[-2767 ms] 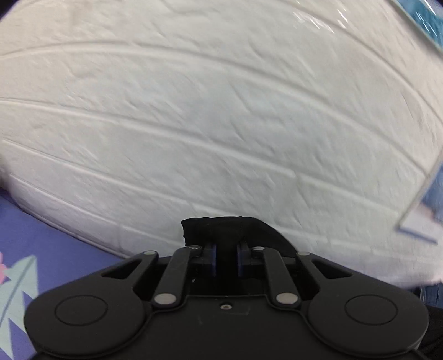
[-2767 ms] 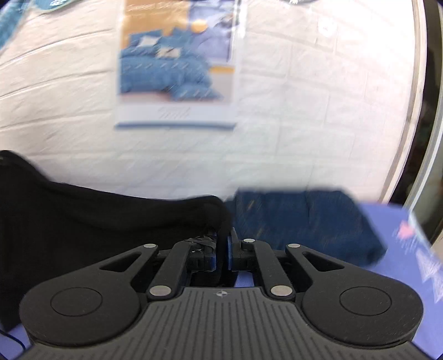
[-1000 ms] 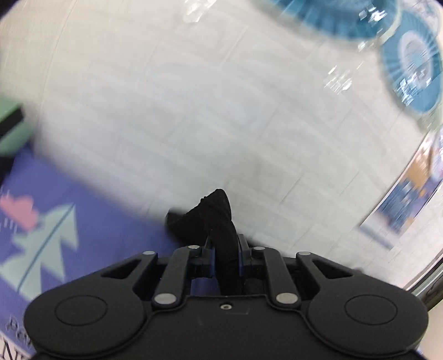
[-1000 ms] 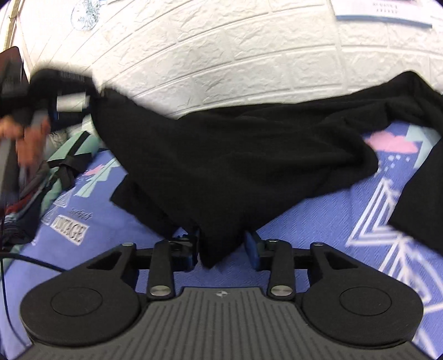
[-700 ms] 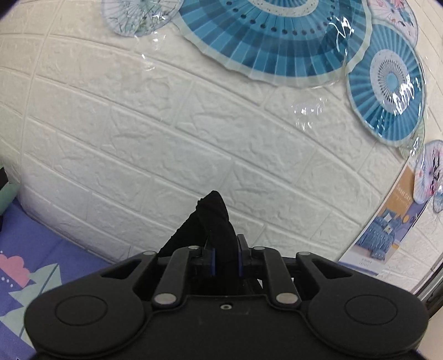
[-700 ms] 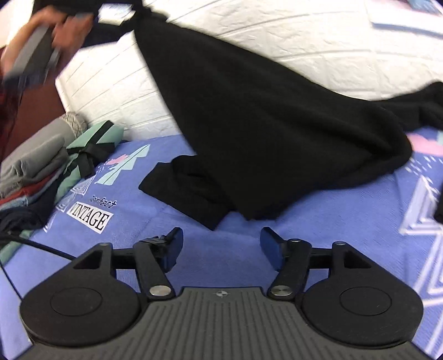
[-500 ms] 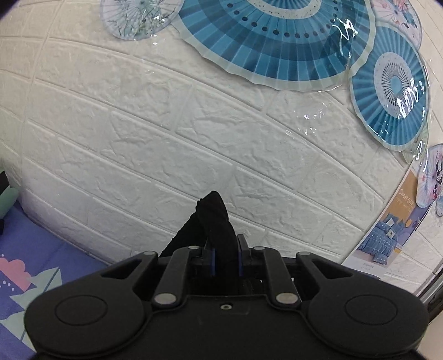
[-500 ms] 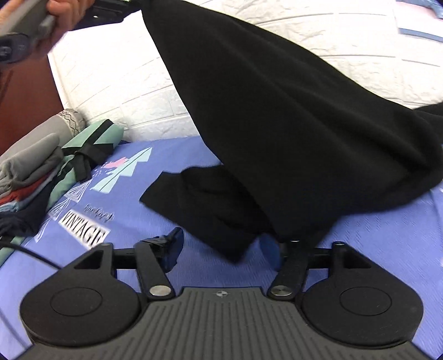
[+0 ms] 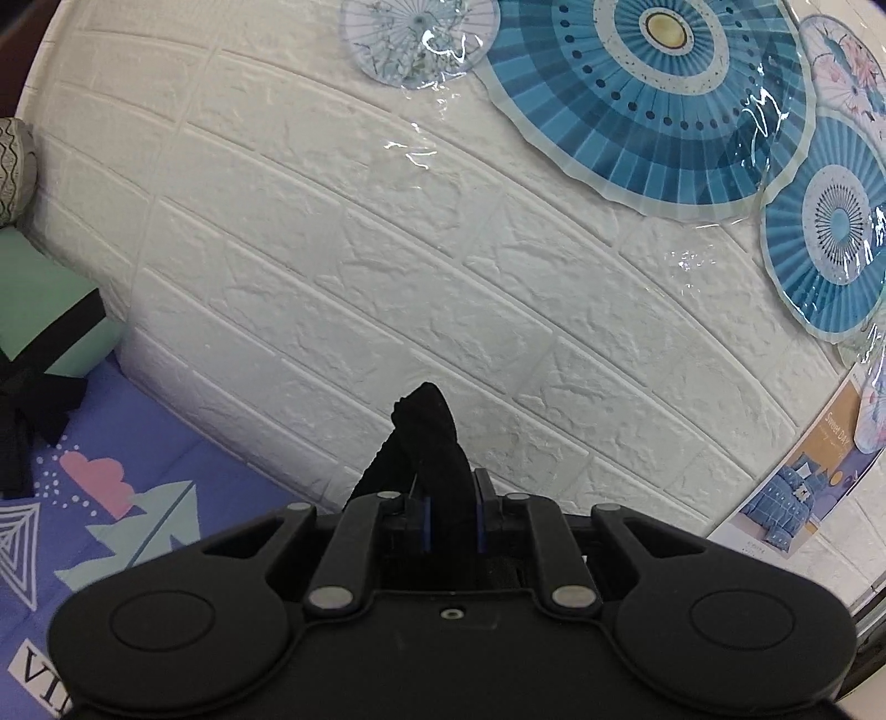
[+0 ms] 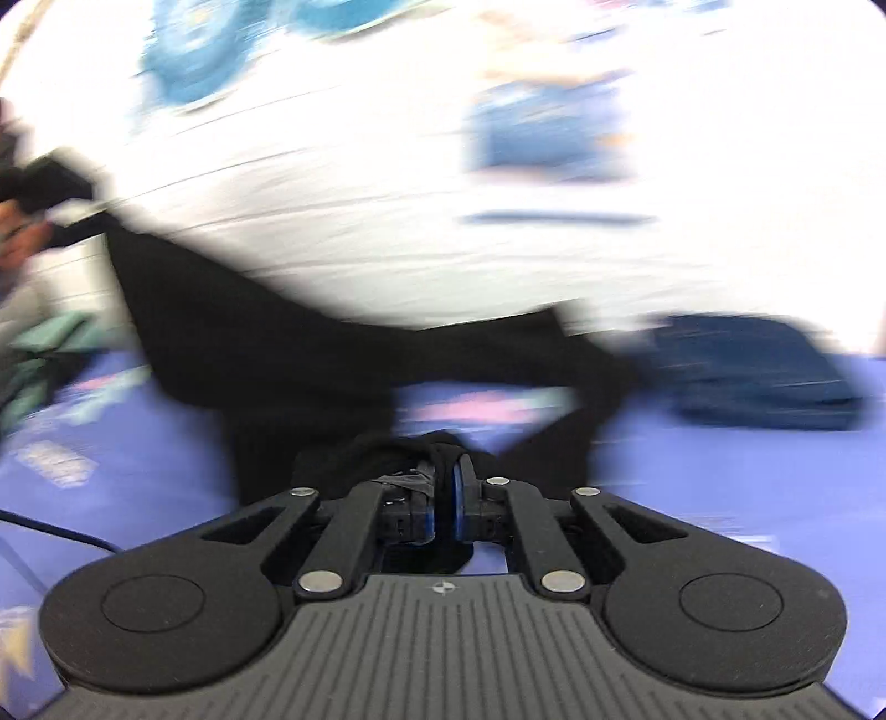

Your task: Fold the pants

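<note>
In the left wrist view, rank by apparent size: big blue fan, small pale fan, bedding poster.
1. Big blue fan, clearly largest.
2. and 3. Small pale fan and bedding poster look alike; fisheye distortion blocks ranking.

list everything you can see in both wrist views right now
black pants: 1, black, stretched above the mat, pinched at both ends
mat: 1, purple with prints, under everything
folded clothes: 1 pile, dark blue, on the mat by the wall
green bundle: 1, mint with black strap, far left
paper fans: several, blue, on the white brick wall
poster: 1, bedding picture, on the wall
left gripper: jaws shut on pants
right gripper: jaws shut on pants
</note>
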Available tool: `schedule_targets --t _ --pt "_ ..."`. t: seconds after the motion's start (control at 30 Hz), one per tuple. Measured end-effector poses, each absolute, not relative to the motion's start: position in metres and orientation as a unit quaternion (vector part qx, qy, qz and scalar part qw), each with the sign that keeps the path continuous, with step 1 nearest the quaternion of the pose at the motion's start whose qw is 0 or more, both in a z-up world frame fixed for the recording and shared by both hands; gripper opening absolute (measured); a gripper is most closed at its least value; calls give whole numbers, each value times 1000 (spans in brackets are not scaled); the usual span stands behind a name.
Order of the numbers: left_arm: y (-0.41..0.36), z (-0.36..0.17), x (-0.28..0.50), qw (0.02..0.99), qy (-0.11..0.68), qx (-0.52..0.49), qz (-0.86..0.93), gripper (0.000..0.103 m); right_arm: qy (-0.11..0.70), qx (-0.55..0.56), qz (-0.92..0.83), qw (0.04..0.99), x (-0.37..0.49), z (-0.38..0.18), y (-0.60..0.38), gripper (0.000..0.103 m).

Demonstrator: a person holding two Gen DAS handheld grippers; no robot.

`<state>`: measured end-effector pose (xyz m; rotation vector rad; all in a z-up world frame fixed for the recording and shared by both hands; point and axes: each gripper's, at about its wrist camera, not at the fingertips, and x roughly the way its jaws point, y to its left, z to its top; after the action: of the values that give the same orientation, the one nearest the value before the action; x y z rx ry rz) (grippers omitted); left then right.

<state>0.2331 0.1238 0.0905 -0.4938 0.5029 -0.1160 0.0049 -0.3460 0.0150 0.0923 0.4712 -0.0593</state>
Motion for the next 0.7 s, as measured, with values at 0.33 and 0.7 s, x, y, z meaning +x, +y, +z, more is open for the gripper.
schedule_targets --t 0.33,0.7 --pt "164 20 120 927 303 -219 7 0 299 68 -77 949 -61 -1 -416 26" --pt "205 -48 73 898 319 -298 61 0 372 67 -101 920 -86 -44 -410 68"
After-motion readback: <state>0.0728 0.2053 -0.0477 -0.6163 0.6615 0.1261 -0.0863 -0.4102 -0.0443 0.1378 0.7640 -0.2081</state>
